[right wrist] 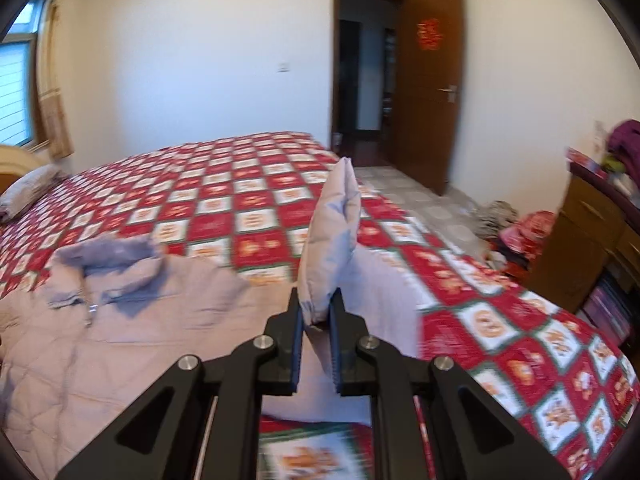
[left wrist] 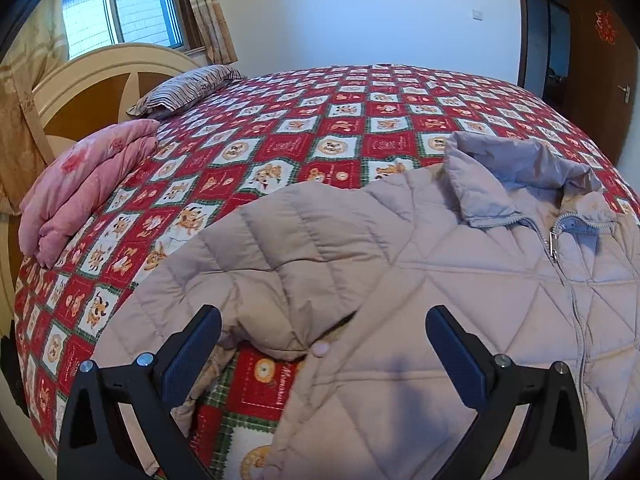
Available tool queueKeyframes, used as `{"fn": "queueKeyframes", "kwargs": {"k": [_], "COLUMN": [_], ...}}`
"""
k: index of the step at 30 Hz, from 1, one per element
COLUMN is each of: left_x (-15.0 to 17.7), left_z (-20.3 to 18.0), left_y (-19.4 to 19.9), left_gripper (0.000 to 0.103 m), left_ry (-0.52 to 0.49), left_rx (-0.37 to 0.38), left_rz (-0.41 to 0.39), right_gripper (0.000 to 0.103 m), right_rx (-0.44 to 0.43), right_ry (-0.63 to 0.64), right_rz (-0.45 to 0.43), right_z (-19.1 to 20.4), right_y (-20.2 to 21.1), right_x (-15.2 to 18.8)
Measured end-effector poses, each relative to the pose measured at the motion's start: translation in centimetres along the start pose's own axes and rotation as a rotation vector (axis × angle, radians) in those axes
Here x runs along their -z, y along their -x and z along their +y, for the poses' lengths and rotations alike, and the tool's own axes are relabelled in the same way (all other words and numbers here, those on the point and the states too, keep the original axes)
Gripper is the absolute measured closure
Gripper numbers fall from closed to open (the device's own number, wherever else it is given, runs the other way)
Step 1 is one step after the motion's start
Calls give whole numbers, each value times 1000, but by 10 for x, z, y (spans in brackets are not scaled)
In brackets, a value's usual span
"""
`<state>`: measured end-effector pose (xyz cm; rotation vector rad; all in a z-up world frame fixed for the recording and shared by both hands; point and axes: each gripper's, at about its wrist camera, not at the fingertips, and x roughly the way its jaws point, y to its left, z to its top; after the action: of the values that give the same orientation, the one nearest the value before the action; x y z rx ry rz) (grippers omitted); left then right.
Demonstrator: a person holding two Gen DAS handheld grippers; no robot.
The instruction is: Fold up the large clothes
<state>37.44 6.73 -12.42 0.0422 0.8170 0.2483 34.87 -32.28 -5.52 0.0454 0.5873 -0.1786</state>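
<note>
A pale beige quilted jacket (left wrist: 420, 280) lies front up on the red patterned bedspread (left wrist: 280, 140), zipped, collar away from me. My left gripper (left wrist: 324, 324) is open just above the jacket's left side, where a sleeve folds over near a snap button (left wrist: 322, 349). In the right wrist view the jacket (right wrist: 160, 320) spreads to the left. My right gripper (right wrist: 318, 312) is shut on the jacket's right sleeve (right wrist: 332, 232) and holds it lifted, the sleeve end standing up above the jaws.
A folded pink quilt (left wrist: 88, 188) and a striped pillow (left wrist: 188, 88) lie by the headboard (left wrist: 88, 84). An open brown door (right wrist: 432, 88), a wooden cabinet (right wrist: 592, 232) and piled items on the floor (right wrist: 516, 232) stand to the bed's right.
</note>
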Motion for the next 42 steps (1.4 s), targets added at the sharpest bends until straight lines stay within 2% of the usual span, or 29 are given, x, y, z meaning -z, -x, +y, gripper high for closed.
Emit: {"fn": "queueKeyframes", "kwargs": {"k": [13, 22, 24, 25, 26, 27, 30, 33, 38, 42], "left_x": [4, -2, -3, -3, -4, -5, -10, -14, -13, -3], "left_z": [22, 30, 30, 29, 28, 26, 14, -14, -84, -143], "left_y": [-13, -2, 3, 6, 11, 14, 27, 38, 43, 33], "left_gripper": [1, 1, 1, 1, 1, 1, 1, 1, 1, 1], "left_ry": [51, 54, 54, 53, 50, 47, 44, 15, -45, -91], "left_rx": [23, 33, 42, 48, 52, 56, 92, 142, 256, 309], "left_rz": [24, 6, 8, 5, -2, -9, -22, -17, 20, 60], "right_gripper": [89, 88, 82, 67, 58, 43, 39, 28, 26, 25], "right_rx": [-189, -300, -308, -314, -334, -355, -382, -382, -326, -282], "right_ry": [142, 203, 225, 235, 241, 239, 250, 273, 241, 175], "right_rz": [66, 146, 161, 161, 173, 184, 185, 163, 147, 166], "right_z": [139, 203, 212, 215, 218, 218, 211, 196, 156, 119], "right_y": [-16, -23, -25, -23, -21, -18, -1, 18, 27, 22], "right_x": [43, 73, 76, 79, 81, 82, 85, 90, 95, 98]}}
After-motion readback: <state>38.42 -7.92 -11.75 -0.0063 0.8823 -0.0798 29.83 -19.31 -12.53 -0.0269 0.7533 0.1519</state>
